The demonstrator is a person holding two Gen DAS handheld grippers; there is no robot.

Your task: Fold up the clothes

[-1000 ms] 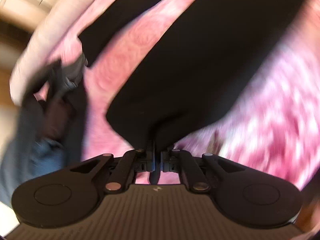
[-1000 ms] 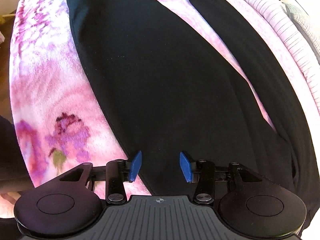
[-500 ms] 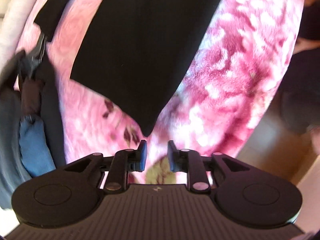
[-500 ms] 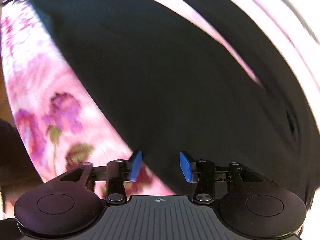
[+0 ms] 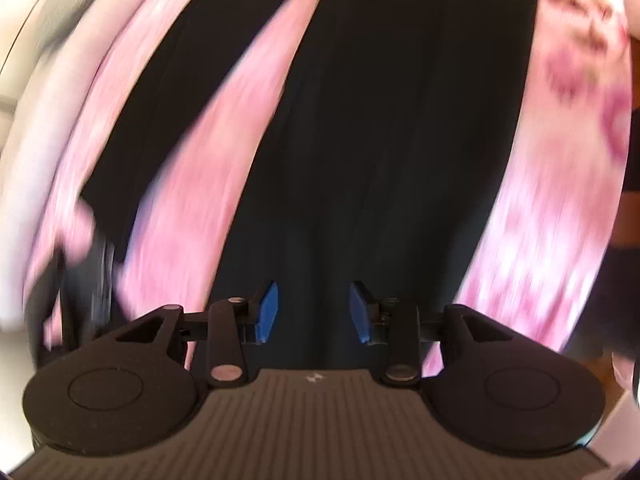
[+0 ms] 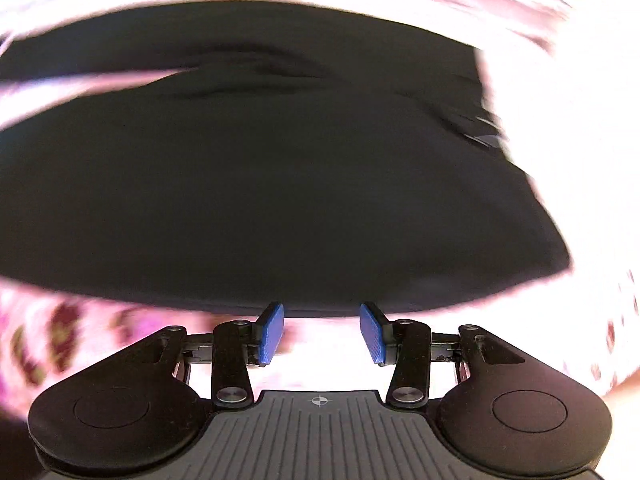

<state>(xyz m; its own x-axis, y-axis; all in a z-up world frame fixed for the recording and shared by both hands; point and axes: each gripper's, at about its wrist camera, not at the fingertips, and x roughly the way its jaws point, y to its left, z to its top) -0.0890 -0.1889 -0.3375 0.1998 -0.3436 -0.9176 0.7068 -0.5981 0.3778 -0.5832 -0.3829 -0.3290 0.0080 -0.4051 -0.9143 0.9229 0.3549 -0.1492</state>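
Both the left gripper (image 5: pixel 313 312) and right gripper (image 6: pixel 322 333) hang spread and empty over the black trousers (image 6: pixel 280 184); pinching only the top layer risks a lopsided fold

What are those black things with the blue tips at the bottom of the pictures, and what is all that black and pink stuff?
Those are two grabbing tools that a person holds, one in each hand. Each has a small camera that looks out along its two fingers, so each picture is what one tool sees. One picture is from the left tool, the other from the right tool. The blue bits are soft pads on the fingers. Both tools are open and hold nothing. The black stuff is a piece of black clothing lying spread out, waiting to be folded. Under it is a fuzzy pink blanket with flowers on it. The pictures look smeared because the cameras are moving.
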